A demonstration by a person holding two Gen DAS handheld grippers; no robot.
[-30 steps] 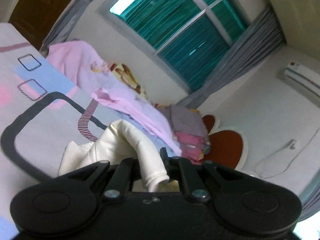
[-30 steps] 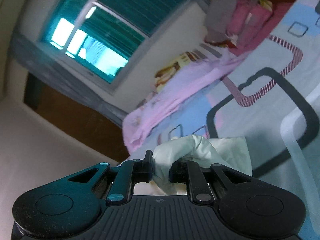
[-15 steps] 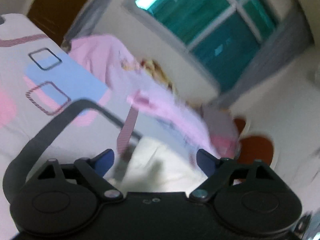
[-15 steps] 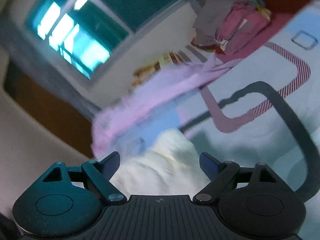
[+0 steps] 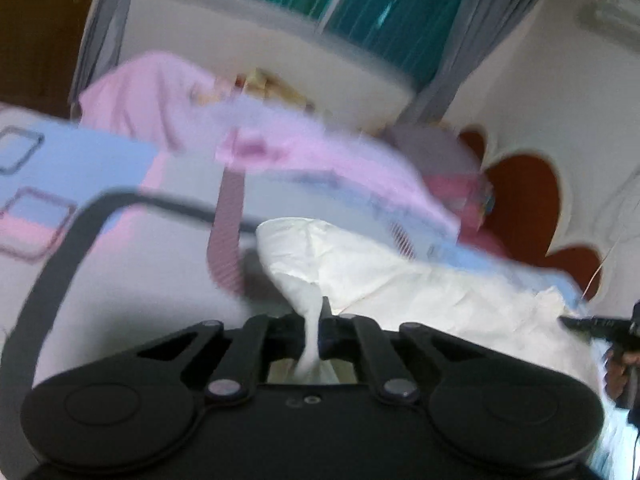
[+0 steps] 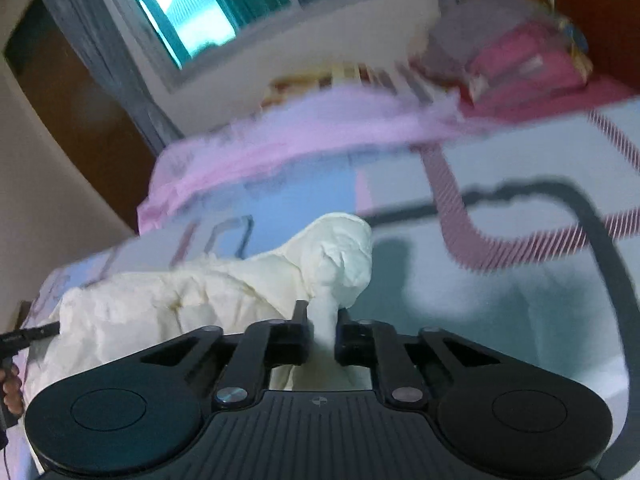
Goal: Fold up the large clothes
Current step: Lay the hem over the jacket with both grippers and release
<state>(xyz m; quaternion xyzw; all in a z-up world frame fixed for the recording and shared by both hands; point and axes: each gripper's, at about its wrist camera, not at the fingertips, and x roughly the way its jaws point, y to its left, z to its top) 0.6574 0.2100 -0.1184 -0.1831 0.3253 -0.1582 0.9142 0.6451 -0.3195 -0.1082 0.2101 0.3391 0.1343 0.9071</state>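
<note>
A cream-white garment [image 5: 420,280] lies stretched across the patterned bed sheet [image 5: 120,280]. My left gripper [image 5: 314,320] is shut on one bunched end of it. In the right wrist view the same garment [image 6: 192,300] spreads to the left, and my right gripper [image 6: 322,320] is shut on its other bunched end. The right gripper shows at the far right edge of the left wrist view [image 5: 600,326], and the left gripper shows at the left edge of the right wrist view [image 6: 24,336]. Both views are motion-blurred.
A pink blanket [image 5: 168,108] and a pile of pink and grey clothes [image 6: 512,56] lie along the far side of the bed under a window [image 5: 380,4]. A red headboard [image 5: 520,208] stands at the right. A brown door [image 6: 80,100] is at the left.
Both grippers held the garment a second ago, opened half a second ago, and are now shut on it again at new spots. The garment now lies stretched out between them.
</note>
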